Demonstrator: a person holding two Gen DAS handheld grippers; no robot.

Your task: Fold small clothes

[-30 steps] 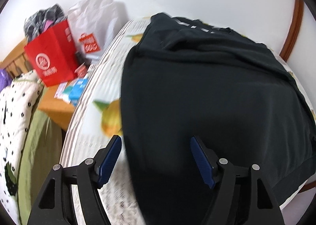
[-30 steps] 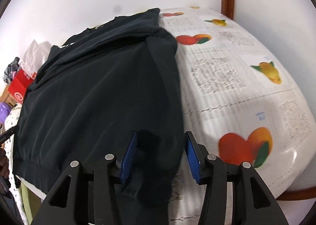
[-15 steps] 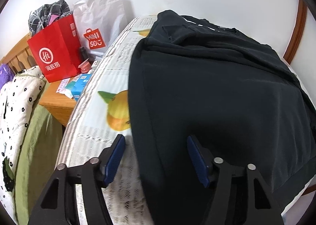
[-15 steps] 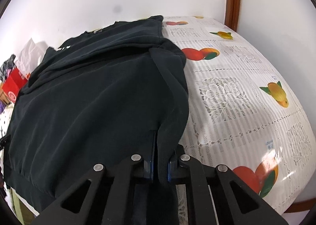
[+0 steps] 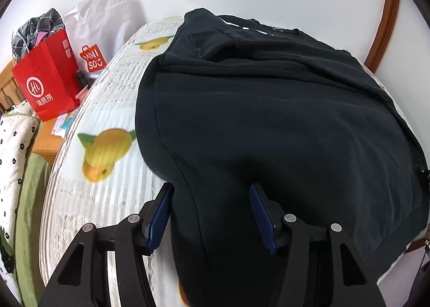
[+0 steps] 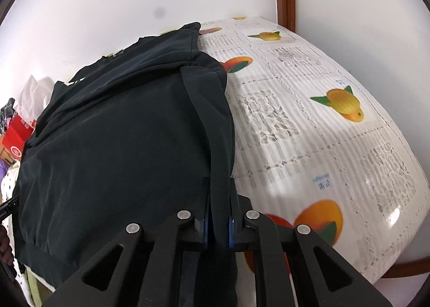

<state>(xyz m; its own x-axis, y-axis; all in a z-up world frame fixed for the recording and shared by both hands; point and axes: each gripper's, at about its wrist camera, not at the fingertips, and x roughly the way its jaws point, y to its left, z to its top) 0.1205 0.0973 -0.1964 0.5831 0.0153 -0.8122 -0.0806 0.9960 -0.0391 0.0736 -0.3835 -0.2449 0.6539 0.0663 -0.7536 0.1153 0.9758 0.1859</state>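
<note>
A black sweatshirt lies spread on a round table with a fruit-print cloth. It also shows in the right wrist view, with its sleeves folded in over its body. My left gripper is open, its blue pads either side of the sweatshirt's near left edge. My right gripper is shut on the sweatshirt's near right edge, with a fold of fabric pinched between its pads.
The table cloth is bare to the right of the sweatshirt. A red paper bag and a white Miniso bag stand on a wooden stand left of the table. A polka-dot quilt lies at far left. White wall behind.
My right gripper closed on the sweatshirt's right edge. My left gripper moved forward so its open pads now straddle the left edge.
</note>
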